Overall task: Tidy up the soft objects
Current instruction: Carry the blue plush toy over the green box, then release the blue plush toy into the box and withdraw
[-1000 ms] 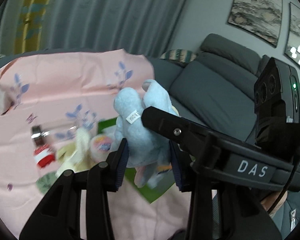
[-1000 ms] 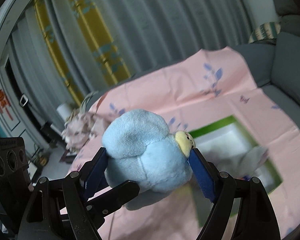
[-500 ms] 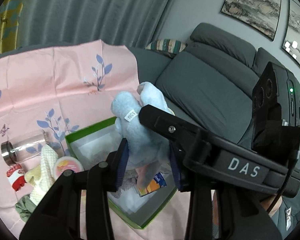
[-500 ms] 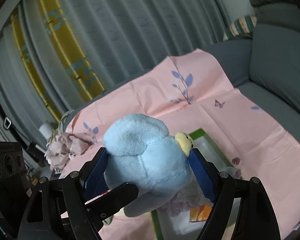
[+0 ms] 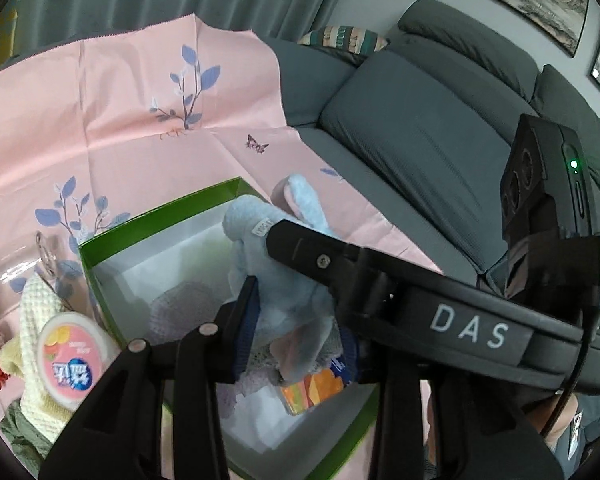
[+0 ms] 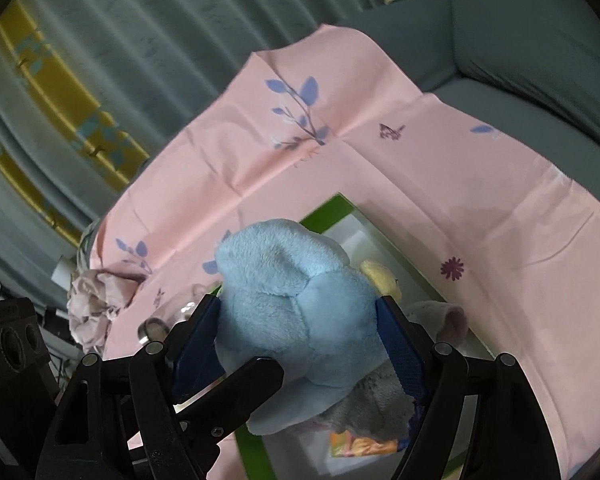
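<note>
Both grippers, left (image 5: 296, 324) and right (image 6: 300, 344), clamped on plush (image 5: 276, 272), directly above box (image 5: 100, 276); release downward.

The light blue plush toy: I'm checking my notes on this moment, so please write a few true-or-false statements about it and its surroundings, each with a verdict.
1. Both grippers grip the light blue plush toy. True: the left gripper and the right gripper each have blue pads pressed against its sides.
2. The plush toy is above the green-rimmed cardboard box with a white inside. True.
3. The box is empty. False: a greyish-lilac soft item and an orange packet lie inside.
4. The box sits on bare wooden flooring. False: it sits on a pink cloth with blue leaf prints.
5. A round pink-lidded tub lies outside the box. True.
</note>
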`<state>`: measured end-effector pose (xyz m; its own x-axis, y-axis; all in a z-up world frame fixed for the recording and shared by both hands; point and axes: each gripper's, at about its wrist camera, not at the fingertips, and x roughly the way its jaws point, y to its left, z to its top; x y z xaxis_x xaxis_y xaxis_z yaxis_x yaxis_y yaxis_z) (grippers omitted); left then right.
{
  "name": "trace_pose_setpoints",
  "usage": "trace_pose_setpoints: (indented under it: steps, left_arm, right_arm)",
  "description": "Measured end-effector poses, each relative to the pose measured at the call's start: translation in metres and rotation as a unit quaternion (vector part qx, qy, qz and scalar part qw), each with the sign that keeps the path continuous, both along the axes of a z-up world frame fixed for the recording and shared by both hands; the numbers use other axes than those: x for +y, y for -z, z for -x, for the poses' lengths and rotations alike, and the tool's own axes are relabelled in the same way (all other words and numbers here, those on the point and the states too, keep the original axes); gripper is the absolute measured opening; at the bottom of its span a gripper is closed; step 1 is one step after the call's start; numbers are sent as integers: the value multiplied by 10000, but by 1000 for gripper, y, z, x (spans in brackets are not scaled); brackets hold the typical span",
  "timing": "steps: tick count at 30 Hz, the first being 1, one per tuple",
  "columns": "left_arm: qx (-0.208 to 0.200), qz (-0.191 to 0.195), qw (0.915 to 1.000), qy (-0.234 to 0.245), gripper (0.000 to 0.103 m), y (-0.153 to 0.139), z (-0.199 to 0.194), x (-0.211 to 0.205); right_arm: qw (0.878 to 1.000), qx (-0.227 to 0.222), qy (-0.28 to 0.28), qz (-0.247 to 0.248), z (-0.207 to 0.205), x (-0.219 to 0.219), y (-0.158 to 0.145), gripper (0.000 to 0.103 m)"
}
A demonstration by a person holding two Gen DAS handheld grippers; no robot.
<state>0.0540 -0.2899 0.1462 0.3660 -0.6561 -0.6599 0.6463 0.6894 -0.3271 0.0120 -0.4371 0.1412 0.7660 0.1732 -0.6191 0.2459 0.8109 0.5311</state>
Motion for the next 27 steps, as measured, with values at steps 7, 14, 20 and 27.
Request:
trace_pose_setpoints:
  steps: [7,14,20,27]
  left_arm:
    - [300,-121,9995,-34,35,22,-16,-10]
    - [562,-222,9980,-198,36,36,-21,-13]
    - [679,-358,9965,-344,37,34,-19,-10]
    - [442,-279,9982,-296,55,10,0,12]
  right_arm:
    - [9992,298,113,-229,-14,-11,24,80]
    - [9965,594,269,-515,-22,-18,44,80]
    - [9962,618,325,-516,-19,-16,43,80]
    - [9986,386,344,-83,0,-6,15,87]
